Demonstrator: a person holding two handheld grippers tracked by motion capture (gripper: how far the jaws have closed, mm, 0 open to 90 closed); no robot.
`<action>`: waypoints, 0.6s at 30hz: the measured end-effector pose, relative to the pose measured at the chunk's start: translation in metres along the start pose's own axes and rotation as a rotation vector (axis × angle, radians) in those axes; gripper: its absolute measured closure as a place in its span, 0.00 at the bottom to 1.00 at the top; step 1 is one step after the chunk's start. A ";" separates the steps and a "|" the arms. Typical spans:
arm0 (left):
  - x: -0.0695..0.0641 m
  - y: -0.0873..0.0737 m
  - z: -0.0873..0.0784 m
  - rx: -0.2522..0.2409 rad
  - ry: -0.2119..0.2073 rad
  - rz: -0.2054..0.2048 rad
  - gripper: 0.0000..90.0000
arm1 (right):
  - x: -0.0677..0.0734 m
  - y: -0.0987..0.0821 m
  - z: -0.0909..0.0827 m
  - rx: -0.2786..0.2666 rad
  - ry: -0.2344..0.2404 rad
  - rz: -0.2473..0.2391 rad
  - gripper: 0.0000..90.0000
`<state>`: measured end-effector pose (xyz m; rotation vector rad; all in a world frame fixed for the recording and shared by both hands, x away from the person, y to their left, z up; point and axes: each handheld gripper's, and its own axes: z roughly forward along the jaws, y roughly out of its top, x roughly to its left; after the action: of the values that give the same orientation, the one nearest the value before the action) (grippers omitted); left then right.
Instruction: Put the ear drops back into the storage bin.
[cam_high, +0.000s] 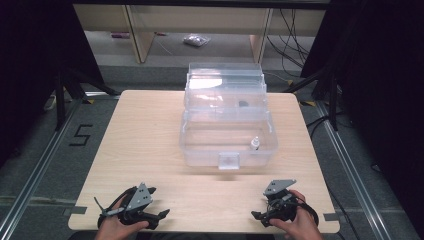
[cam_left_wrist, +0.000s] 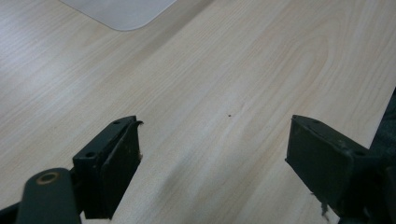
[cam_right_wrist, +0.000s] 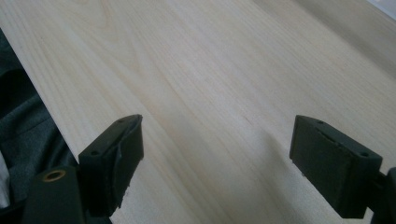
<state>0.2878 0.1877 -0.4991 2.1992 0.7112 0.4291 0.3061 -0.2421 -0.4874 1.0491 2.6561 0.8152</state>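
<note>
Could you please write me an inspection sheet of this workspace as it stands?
Surface: light wooden table, bare around the box.
Job's things: clear plastic box at the table's far middle, its lid open and standing up behind; a small white-capped bottle stands inside at the right; a small dark item sits by the lid, too small to tell.
Clutter: nothing seen on the table.
Grippers: left tool and right tool rest at the near edge, jaws wide apart, holding nothing.
Cables: black cables on the floor beyond the table.
Surroundings: wooden shelving legs, a plastic bag on the floor, a "5" mark left.
</note>
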 end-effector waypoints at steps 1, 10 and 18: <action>0.000 0.000 0.000 -0.001 -0.001 -0.001 0.19 | 0.000 -0.001 -0.001 -0.013 0.034 -0.017 0.20; 0.000 0.000 0.000 -0.001 0.000 0.001 0.19 | 0.000 -0.002 -0.004 0.000 0.038 -0.023 0.20; 0.000 0.000 0.000 0.000 0.000 0.001 0.19 | -0.001 -0.002 -0.003 -0.027 0.025 -0.041 0.20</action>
<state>0.2878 0.1876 -0.4991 2.1994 0.7097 0.4303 0.3044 -0.2455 -0.4857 0.9817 2.6699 0.8601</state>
